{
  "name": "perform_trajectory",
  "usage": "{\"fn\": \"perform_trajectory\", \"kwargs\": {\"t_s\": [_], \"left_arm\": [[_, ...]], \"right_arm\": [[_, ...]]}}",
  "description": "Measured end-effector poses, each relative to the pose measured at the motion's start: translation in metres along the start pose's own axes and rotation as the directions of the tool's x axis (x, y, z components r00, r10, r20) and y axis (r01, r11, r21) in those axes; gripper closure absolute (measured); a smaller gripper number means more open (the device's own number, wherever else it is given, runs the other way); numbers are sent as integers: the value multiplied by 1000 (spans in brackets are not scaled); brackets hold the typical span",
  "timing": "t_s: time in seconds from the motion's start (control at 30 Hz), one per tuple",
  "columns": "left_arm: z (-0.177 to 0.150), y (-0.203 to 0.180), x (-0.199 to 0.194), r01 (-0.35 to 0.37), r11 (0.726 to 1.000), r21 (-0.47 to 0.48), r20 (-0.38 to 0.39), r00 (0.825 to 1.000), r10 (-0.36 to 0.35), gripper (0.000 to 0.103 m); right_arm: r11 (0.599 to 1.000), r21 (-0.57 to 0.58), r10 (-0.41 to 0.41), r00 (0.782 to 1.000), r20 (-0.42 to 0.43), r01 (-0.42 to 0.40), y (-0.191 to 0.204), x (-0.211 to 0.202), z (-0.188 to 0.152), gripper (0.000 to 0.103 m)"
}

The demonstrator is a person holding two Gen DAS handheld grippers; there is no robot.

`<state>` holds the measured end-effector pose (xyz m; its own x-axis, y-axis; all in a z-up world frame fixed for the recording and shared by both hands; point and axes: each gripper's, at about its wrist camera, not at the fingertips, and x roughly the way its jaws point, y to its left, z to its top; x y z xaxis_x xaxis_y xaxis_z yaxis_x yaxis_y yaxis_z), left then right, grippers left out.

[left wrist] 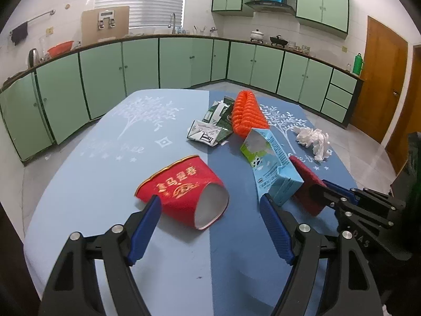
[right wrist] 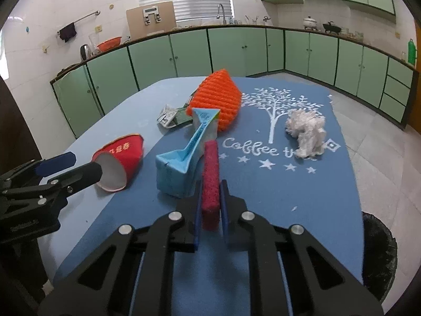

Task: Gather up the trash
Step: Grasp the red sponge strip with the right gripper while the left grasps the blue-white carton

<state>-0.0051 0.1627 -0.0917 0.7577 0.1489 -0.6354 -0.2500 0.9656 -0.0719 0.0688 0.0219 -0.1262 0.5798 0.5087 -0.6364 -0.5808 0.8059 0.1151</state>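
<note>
Clamping my right gripper (right wrist: 210, 197) on the red sponge (right wrist: 211, 173) beside the blue carton (right wrist: 179, 168), ready to bin it. My left gripper (left wrist: 210, 226) hangs apart over the red paper cup (left wrist: 184, 192) on the bench (left wrist: 105, 173).

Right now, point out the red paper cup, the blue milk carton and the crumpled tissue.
red paper cup (left wrist: 184, 184), left wrist view, on its printed side wall.
blue milk carton (right wrist: 172, 175), right wrist view, on its near end.
crumpled tissue (right wrist: 306, 133), right wrist view, on the wad's middle.
</note>
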Motion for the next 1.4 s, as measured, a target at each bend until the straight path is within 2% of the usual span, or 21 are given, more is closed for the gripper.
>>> {"fn": "perform_trajectory", "kwargs": {"t_s": [0.2,0.53,0.9,0.97,1.03,1.07,1.17,1.4], "left_arm": [[7,-18,6,42,999,25,7,999,-42,27],[17,-67,29,104,990,97,5,995,-105,27],[23,-88,69,58,993,106,-61,997,-52,27],[25,-90,75,44,993,107,-76,996,-36,36],[26,-89,83,40,995,96,-106,994,-29,60],[26,-88,85,35,996,86,-119,993,-25,65],[25,-84,82,49,997,55,-109,993,-43,65],[29,-84,54,79,995,66,-54,996,-76,68]], "right_arm": [[998,42,-46,998,33,45,-24,-18,5,92],[992,85,-94,995,41,91,-55,-30,3,92],[990,96,-105,994,36,101,-69,-28,2,92],[991,91,-105,994,39,101,-68,-29,2,91],[991,88,-102,994,40,98,-67,-30,2,91],[992,88,-100,994,42,96,-66,-30,2,91],[992,83,-100,994,45,96,-65,-33,2,91],[993,69,-104,993,62,100,-62,-43,4,91]]}}
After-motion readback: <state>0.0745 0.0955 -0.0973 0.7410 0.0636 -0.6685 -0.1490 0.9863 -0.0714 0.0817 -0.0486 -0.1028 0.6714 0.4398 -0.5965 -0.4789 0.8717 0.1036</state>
